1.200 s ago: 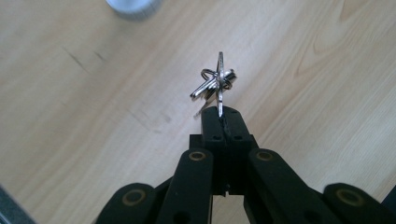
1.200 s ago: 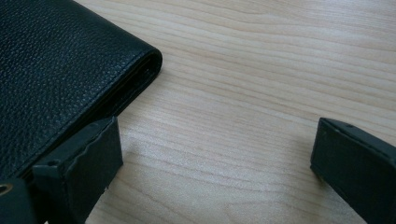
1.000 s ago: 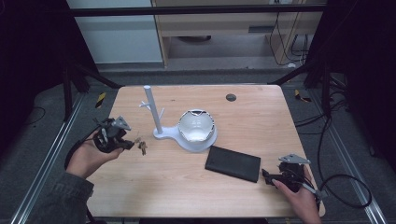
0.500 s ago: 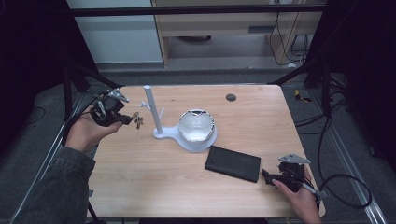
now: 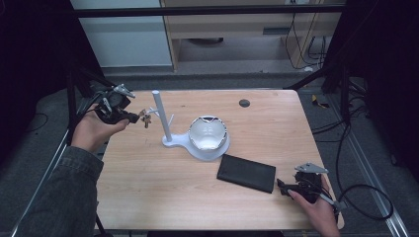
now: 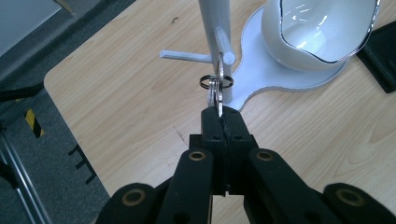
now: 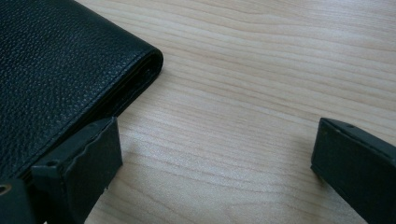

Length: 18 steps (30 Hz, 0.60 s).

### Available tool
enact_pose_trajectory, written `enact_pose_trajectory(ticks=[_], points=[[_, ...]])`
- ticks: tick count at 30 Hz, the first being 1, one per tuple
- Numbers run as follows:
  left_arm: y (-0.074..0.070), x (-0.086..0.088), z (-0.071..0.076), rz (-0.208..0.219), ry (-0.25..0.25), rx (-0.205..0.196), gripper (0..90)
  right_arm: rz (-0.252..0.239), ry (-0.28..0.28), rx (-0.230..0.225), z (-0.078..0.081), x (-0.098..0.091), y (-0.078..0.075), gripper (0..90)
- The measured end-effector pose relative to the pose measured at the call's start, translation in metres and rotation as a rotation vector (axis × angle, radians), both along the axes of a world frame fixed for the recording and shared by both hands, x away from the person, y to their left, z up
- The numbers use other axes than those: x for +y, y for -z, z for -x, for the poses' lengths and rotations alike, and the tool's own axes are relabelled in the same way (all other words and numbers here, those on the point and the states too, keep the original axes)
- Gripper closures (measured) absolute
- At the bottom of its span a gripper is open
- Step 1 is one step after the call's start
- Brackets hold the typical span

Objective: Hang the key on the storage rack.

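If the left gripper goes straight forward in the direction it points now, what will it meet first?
Probably the peg on the white stand. The left gripper is shut on keys, and their ring sits just before the peg tip; depth is hard to judge.

The high view is dim and soft, its surroundings sinking into near black while the wooden table (image 5: 148, 187) stays evenly lit from above, with only faint shadows. In the left gripper view the light is brighter; the white bowl (image 6: 322, 32) glares along its rim, and the nearest black jaws blur. The right gripper view is sharp on the leather wallet (image 7: 60, 60), softer at the bottom edge.
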<state>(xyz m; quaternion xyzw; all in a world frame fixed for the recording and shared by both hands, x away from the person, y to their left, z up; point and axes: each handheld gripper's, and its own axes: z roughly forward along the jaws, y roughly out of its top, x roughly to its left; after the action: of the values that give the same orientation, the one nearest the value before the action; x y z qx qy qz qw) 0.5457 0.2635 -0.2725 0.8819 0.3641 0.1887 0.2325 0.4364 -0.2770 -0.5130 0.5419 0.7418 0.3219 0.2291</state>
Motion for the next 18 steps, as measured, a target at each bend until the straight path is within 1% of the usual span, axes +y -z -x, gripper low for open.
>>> enact_pose_trajectory(ticks=[2, 3, 5, 6, 8, 12, 18], points=[[-0.002, -0.002, 0.0, 0.004, 0.002, -0.006, 90.0, 0.0, 0.0, 0.0, 0.0, 0.0, 0.0, 2.0], [-0.004, -0.004, 0.001, -0.002, 0.01, -0.014, 90.0, 0.0, 0.0, 0.0, 0.0, 0.0, 0.0, 2.0], [-0.006, -0.006, 0.001, -0.003, 0.014, -0.013, 90.0, 0.0, 0.0, 0.0, 0.0, 0.0, 0.0, 2.0], [-0.007, -0.007, 0.001, -0.012, 0.018, -0.027, 90.0, 0.0, 0.0, 0.0, 0.0, 0.0, 0.0, 2.0], [-0.009, -0.009, -0.001, -0.026, 0.017, -0.029, 90.0, 0.001, -0.002, 0.0, 0.0, 0.0, 0.0, 2.0], [-0.008, -0.009, -0.004, -0.027, 0.007, -0.029, 90.0, 0.001, -0.005, -0.001, 0.0, 0.0, 0.0, 2.0], [-0.004, -0.012, -0.007, -0.036, 0.009, -0.024, 90.0, 0.001, -0.006, -0.002, 0.0, 0.0, 0.0, 2.0]])
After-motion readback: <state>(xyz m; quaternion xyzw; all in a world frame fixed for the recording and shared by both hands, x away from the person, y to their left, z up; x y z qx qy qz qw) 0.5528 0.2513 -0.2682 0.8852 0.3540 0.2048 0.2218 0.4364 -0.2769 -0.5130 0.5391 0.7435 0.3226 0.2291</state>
